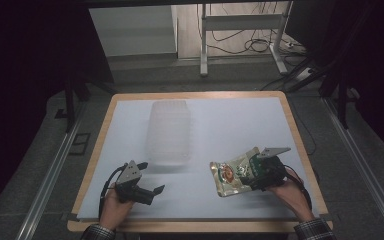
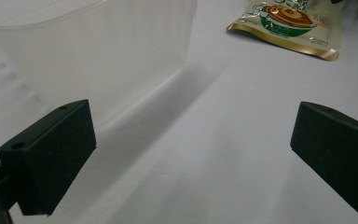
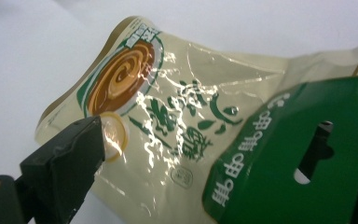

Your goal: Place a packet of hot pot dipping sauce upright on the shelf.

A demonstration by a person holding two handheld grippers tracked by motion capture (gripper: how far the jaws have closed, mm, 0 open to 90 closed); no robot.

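my right gripper [image 1: 250,175] has the snack packet [image 1: 230,176] pinched between its jaws at the green header end, near the right front of the white table [image 1: 230,125]. in the right gripper view the packet [image 3: 177,121] lies across the jaws, its cream face tilted up toward me. my left gripper [image 1: 147,192] sits low at the left front with its jaws spread wide and holding nothing. the clear plastic container [image 1: 169,132] stands just beyond it, near its left jaw; the packet is well off to its right.
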